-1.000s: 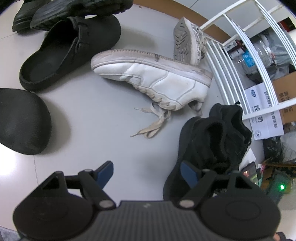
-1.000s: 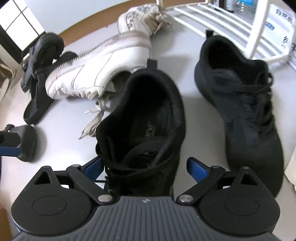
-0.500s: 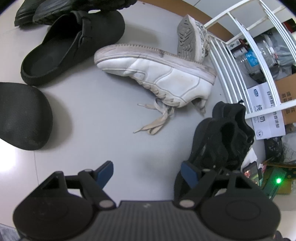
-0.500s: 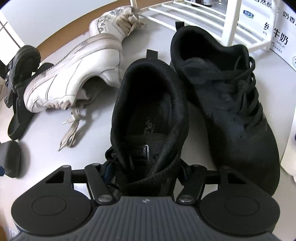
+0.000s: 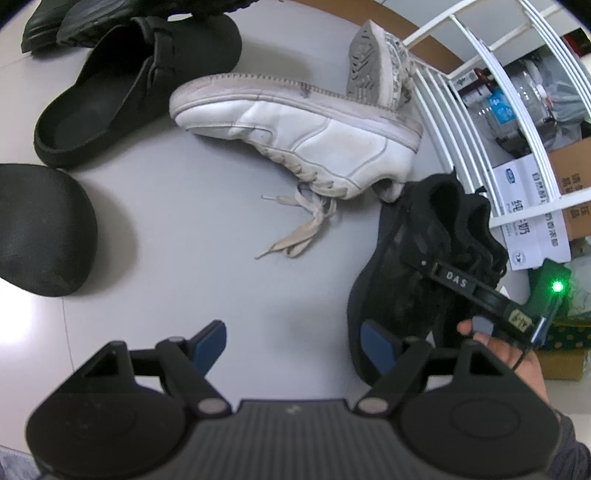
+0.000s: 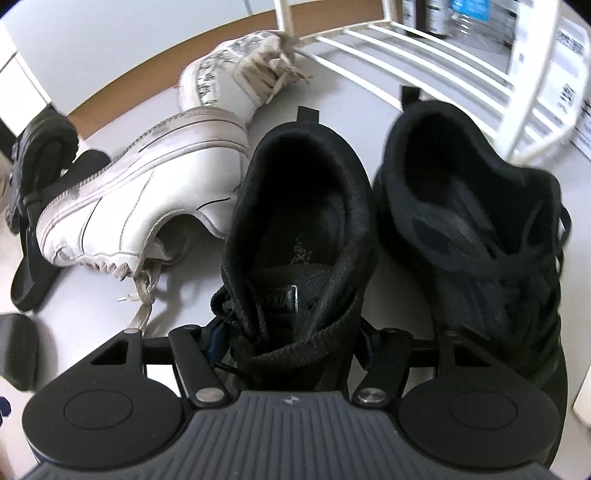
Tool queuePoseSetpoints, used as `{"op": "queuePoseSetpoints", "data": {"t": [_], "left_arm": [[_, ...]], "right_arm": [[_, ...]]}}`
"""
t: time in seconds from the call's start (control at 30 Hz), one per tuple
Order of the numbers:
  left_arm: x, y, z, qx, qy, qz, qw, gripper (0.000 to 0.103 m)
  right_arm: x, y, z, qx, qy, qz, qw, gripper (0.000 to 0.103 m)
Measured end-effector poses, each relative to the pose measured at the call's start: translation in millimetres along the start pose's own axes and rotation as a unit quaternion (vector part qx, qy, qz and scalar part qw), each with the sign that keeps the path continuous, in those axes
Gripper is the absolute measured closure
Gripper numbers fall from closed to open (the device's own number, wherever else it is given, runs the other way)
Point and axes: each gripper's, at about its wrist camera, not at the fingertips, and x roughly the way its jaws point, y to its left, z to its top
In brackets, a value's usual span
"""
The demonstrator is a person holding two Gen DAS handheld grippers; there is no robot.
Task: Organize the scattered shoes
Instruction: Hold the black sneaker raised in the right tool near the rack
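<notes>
Between the right gripper (image 6: 291,345) pads, a soft black sneaker (image 6: 295,236) sits clamped at its laced midfoot; the upper likely squashes, light. Left gripper (image 5: 293,341) gapes empty.

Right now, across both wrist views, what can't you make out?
- Right gripper: its pads are hidden behind the black sneaker between the jaws in the right wrist view.
- Second black sneaker: blurred, toe cut off behind the gripper body, right wrist view.
- Dark shoes at top left: cropped by the frame edge, left wrist view.
- Box labels behind the white rack: too small to read.
</notes>
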Motion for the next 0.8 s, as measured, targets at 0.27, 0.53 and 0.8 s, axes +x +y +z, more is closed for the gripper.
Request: {"op": "queuePoseSetpoints", "data": {"t": [0.27,0.53,0.8], "left_arm": [[5.3,-14.9,-8.4,-0.001,0.002,0.001,1.0,0.021],[13.3,-32.0,-11.4,-0.003,0.003,0.001,1.0,0.021],[17.0,-40.1,-15.5,-0.007,0.002,0.001,1.0,0.021]], "right_arm": [[4.8,10.8,3.9,-0.105,-0.003,0.021,0.994,0.035],[4.4,27.0,4.3,-0.227,0.0,0.04,0.973,0.035],[4.9,9.5,6.8,-0.23,0.027,0.038,0.972,0.034]]}}
